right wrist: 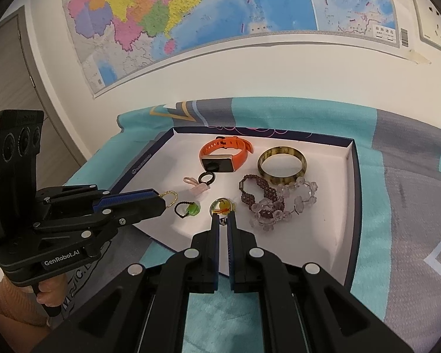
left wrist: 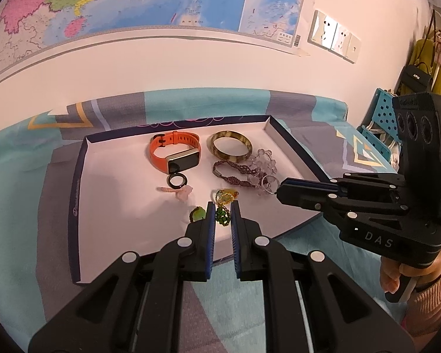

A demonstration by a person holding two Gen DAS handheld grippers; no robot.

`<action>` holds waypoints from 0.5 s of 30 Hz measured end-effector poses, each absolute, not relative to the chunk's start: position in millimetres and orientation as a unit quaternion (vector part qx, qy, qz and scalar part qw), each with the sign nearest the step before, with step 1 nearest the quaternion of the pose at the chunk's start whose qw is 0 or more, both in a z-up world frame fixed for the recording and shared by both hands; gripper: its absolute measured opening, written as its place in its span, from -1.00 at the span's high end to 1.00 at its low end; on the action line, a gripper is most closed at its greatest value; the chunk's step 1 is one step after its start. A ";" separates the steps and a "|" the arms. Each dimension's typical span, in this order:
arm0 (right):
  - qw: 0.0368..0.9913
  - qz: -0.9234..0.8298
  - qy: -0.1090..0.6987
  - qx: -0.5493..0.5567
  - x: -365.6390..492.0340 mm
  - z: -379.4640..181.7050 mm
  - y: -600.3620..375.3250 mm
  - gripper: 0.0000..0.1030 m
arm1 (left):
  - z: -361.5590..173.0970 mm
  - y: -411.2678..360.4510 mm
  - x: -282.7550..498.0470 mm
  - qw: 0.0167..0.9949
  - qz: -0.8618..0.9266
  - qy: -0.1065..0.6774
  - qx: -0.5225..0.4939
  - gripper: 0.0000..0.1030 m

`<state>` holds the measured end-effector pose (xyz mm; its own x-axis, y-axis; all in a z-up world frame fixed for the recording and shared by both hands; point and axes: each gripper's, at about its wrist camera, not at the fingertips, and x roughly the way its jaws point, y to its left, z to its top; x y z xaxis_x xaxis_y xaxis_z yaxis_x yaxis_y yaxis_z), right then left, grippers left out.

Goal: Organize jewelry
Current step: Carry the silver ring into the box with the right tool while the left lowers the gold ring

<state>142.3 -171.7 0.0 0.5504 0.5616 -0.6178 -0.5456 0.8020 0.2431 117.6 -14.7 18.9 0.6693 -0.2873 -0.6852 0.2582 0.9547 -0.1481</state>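
A shallow white tray [left wrist: 108, 206] with a dark rim holds jewelry: an orange smart band [left wrist: 173, 153], a brown bangle [left wrist: 230, 148], a woven purple bracelet [left wrist: 235, 172], a clear bead bracelet [left wrist: 263, 164], a black ring [left wrist: 177, 181], a pink charm [left wrist: 182, 191], a green-bead ring [left wrist: 197, 214] and a yellow charm [left wrist: 227, 196]. My left gripper [left wrist: 222, 216] is shut on a green charm with a gold bead chain [right wrist: 170, 198]. My right gripper [right wrist: 222, 220] is shut on a small keyring piece [left wrist: 269, 184] beside the yellow charm [right wrist: 222, 206].
The tray sits on a teal and grey patterned blanket [left wrist: 191, 106]. A map [right wrist: 191, 14] and wall sockets [left wrist: 335, 35] are on the wall behind. A blue perforated rack [left wrist: 382, 117] and hanging bags stand at the right.
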 end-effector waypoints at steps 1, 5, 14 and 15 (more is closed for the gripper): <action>0.880 0.314 0.355 0.011 142.7 0.0 -171.9 0.93 | 18.6 -14.9 118.5 0.913 -0.150 0.379 -0.019 0.79; 0.880 0.313 0.356 0.011 144.6 -0.2 -172.3 0.93 | 18.1 -15.2 121.4 0.913 -0.148 0.381 -0.019 0.79; 0.881 0.310 0.359 0.011 151.5 -0.8 -172.0 0.93 | 15.3 -16.7 128.1 0.911 -0.146 0.386 -0.016 0.79; 0.880 0.310 0.359 0.011 152.0 -0.8 -172.1 0.93 | 14.8 -16.8 128.8 0.911 -0.144 0.386 -0.014 0.79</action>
